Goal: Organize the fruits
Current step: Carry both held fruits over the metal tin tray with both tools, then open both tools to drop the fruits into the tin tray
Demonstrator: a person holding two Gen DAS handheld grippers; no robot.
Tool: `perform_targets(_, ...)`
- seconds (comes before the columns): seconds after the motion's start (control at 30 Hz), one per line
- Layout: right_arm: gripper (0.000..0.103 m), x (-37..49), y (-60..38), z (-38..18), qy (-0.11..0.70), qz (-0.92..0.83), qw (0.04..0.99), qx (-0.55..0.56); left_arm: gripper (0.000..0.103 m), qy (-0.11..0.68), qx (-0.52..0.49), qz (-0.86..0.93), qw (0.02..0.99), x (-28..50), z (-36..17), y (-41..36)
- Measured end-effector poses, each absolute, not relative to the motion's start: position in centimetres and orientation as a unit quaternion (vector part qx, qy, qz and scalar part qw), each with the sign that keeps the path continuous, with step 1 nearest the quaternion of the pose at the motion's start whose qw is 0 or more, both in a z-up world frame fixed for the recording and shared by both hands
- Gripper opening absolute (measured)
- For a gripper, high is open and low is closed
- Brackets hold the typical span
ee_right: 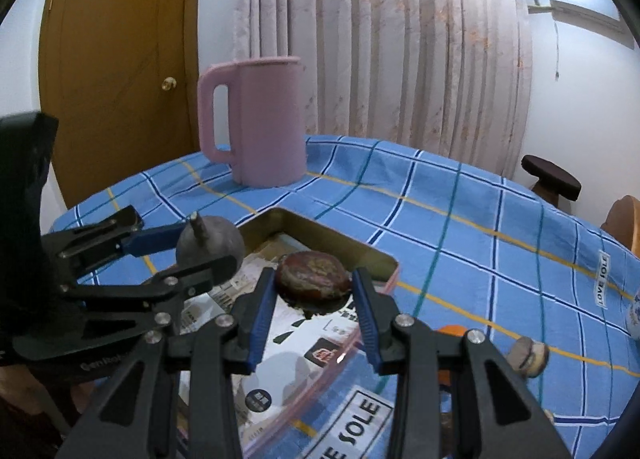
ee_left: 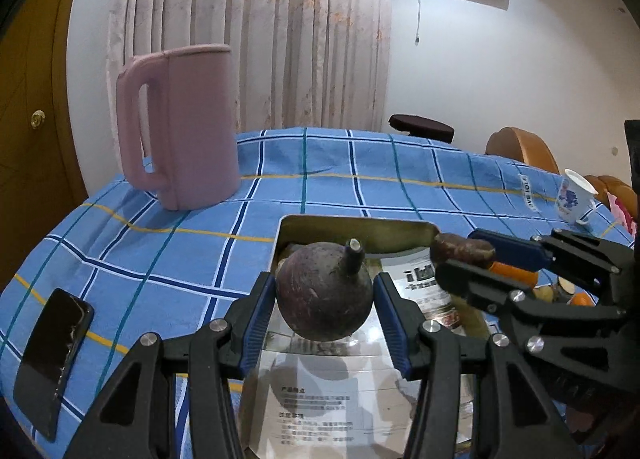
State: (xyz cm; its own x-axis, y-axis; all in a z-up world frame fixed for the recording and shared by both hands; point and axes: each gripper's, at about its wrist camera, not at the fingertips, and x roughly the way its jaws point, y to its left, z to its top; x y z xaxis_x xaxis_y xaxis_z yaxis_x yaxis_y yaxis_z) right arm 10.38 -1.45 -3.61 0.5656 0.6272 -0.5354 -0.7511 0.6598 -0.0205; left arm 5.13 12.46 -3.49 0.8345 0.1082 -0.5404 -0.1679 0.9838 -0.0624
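Observation:
My left gripper [ee_left: 325, 299] is shut on a round dark purple fruit with a short stem [ee_left: 324, 295] and holds it above the metal tin tray [ee_left: 356, 225]. The same fruit [ee_right: 210, 245] and left gripper show at the left of the right wrist view. My right gripper [ee_right: 314, 291] is shut on a flattened reddish-brown fruit [ee_right: 312, 277] over the tray's far corner [ee_right: 376, 255]. In the left wrist view that fruit [ee_left: 462, 251] shows between the right gripper's blue pads. The tray's shiny floor carries printed labels.
A pink pitcher [ee_left: 184, 127] stands at the table's far left on the blue checked cloth [ee_left: 360, 179]. A black phone [ee_left: 52, 359] lies at the left edge. A white printed cup [ee_left: 574, 199] stands far right. Orange and pale fruits [ee_right: 528, 355] lie right of the tray.

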Motion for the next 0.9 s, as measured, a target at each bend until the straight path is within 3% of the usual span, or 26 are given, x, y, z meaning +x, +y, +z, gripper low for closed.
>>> perform_targets(0.5,0.043,10.9,0.0,-5.9,0.28,0.405,0.859,-0.137,0.053,0.303,-0.039,0.09,0.948,5.7,-4.5,12.8)
perform_targets(0.57,0.051,10.8,-0.3,-5.7,0.275,0.4,0.864,-0.133,0.054,0.302,-0.044,0.089,0.948,5.4,-4.4,12.9)
perform_targets(0.63,0.067,10.7,-1.0,-5.2,0.269,0.406,0.865,-0.118,0.063,0.297,-0.039,0.096,0.949,5.1,-4.0,12.7)
perform_targets(0.67,0.07,10.5,-1.6,-5.0,0.266,0.407,0.867,-0.112,0.065,0.293,-0.038,0.096,0.951,4.8,-3.7,12.6)
perform_targets(0.9,0.072,9.3,-8.8,-3.5,0.243,0.354,0.897,-0.101,0.065,0.258,-0.037,0.056,0.964,3.7,-1.5,8.9)
